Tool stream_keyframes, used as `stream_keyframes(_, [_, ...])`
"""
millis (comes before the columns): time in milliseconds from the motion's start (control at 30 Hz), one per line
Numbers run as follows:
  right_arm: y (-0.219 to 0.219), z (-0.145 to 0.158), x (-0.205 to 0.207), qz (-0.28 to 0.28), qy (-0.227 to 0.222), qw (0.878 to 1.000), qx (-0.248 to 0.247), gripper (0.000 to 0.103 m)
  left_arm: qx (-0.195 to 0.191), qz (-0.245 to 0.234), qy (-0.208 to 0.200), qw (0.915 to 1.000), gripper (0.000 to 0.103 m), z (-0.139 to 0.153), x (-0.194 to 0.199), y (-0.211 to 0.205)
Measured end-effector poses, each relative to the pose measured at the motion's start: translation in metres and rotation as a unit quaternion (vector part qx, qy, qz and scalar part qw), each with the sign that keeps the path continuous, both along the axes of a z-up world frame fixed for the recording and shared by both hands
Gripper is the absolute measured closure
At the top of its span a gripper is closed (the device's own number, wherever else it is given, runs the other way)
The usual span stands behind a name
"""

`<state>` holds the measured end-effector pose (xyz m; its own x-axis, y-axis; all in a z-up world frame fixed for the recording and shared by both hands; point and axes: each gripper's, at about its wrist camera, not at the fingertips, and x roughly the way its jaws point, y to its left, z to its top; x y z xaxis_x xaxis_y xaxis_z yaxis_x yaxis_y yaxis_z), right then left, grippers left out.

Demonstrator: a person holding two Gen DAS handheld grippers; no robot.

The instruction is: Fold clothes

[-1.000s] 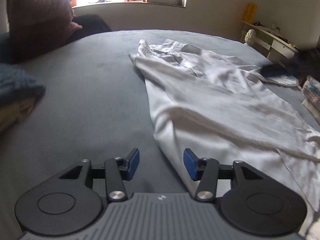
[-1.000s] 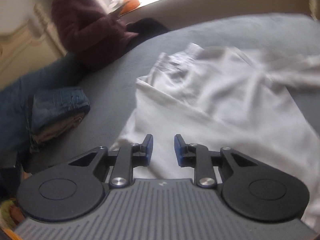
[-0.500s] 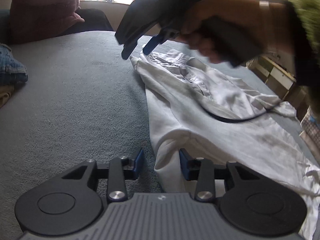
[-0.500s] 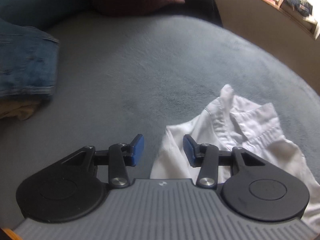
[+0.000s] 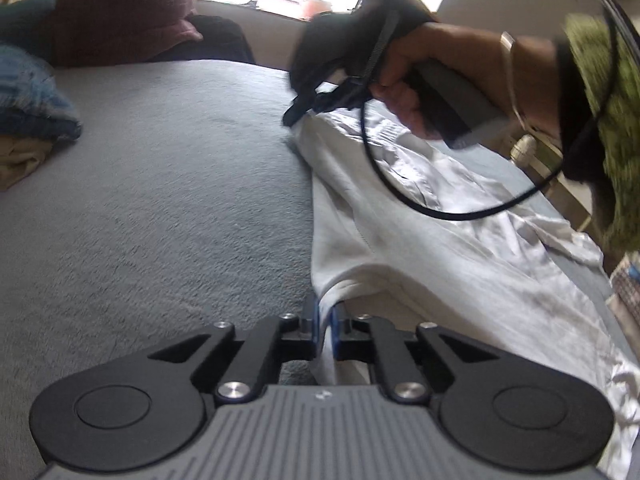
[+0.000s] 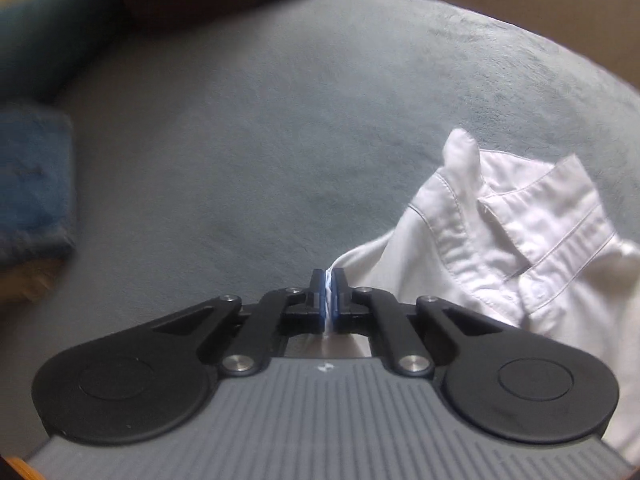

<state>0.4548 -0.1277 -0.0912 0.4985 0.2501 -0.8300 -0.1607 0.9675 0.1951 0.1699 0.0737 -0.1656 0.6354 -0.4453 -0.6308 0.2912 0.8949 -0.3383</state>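
A white collared shirt (image 5: pixel 420 232) lies spread on the grey bed (image 5: pixel 160 200), its collar (image 6: pixel 532 216) at the far end. My left gripper (image 5: pixel 325 312) is shut on the shirt's near left edge, white cloth pinched between its blue pads. Farther up the same edge, my right gripper (image 5: pixel 296 114), held by a hand (image 5: pixel 416 80), bites the cloth near the collar. In the right wrist view my right gripper (image 6: pixel 329 280) is shut on a thin fold of the shirt (image 6: pixel 480 264) beside the collar.
A stack of folded clothes, blue denim on top (image 5: pixel 28 96) (image 6: pixel 32 184), sits at the bed's left edge. A seated person in a dark red jacket (image 5: pixel 120 8) is at the far side. A black cable (image 5: pixel 400 184) loops under the right hand. Furniture (image 5: pixel 560 160) stands right of the bed.
Both grippers have shut on the shirt's left edge. My right gripper swept in from the right to the collar end and settled down onto the cloth. The left one dropped slightly and rolled.
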Motion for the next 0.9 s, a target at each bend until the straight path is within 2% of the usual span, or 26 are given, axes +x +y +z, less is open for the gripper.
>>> stream_keyframes(67, [-0.022,0.004,-0.007,-0.028,-0.024,0.996,0.079,0.102,-0.006,0.011,0.004,0.9999,0.099,-0.001,-0.004,0.001])
stream_keyframes(167, [-0.049,-0.003,-0.018,-0.064,-0.048,0.983,0.167,0.102,-0.014,0.027,0.009,0.9995,0.100,-0.001,-0.009,0.001])
stream_keyframes(300, [-0.070,-0.018,-0.022,-0.101,-0.057,0.966,0.230,0.102,-0.027,0.045,0.017,0.9985,0.100,0.001,-0.013,0.002])
stream_keyframes(567, [-0.083,-0.038,-0.019,-0.142,-0.069,0.955,0.250,0.102,-0.047,0.074,0.027,0.9957,0.100,0.001,-0.024,0.006])
stream_keyframes(700, [-0.081,-0.040,-0.012,-0.133,-0.056,0.965,0.219,0.098,-0.052,0.079,0.033,0.9950,0.100,0.000,-0.023,0.007])
stream_keyframes(767, [-0.083,-0.037,-0.011,-0.130,-0.053,0.965,0.222,0.097,-0.054,0.080,0.035,0.9947,0.100,-0.004,-0.013,0.008])
stream_keyframes(900, [-0.094,-0.021,-0.019,-0.131,-0.078,0.963,0.221,0.085,-0.056,0.084,0.038,0.9942,0.100,-0.006,-0.008,0.009])
